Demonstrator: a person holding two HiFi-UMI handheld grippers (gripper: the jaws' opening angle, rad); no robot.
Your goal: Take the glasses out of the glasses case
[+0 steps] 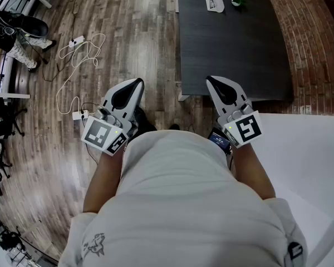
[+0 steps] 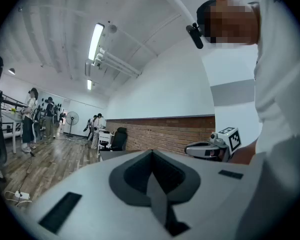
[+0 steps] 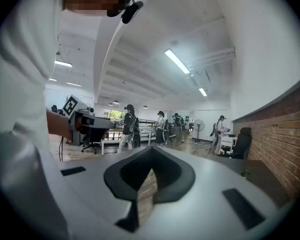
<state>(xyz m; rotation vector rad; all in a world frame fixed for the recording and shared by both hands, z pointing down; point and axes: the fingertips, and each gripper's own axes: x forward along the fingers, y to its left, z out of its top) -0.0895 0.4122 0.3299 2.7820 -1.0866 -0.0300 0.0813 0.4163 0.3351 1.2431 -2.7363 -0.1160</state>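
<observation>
Head view: glasses case [image 1: 214,2] on table [image 1: 234,54], well beyond left tongs [image 1: 137,83] and right tongs [image 1: 211,80], both clenched empty.

The bare dark table [image 1: 234,54] lies open ahead; a small plant [image 1: 237,1] stands at its far end.

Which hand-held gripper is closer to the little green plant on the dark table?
Right. The right hand-held gripper is by the table's near edge, facing the plant; the left hand-held gripper hovers over the wooden floor, farther left.
</observation>
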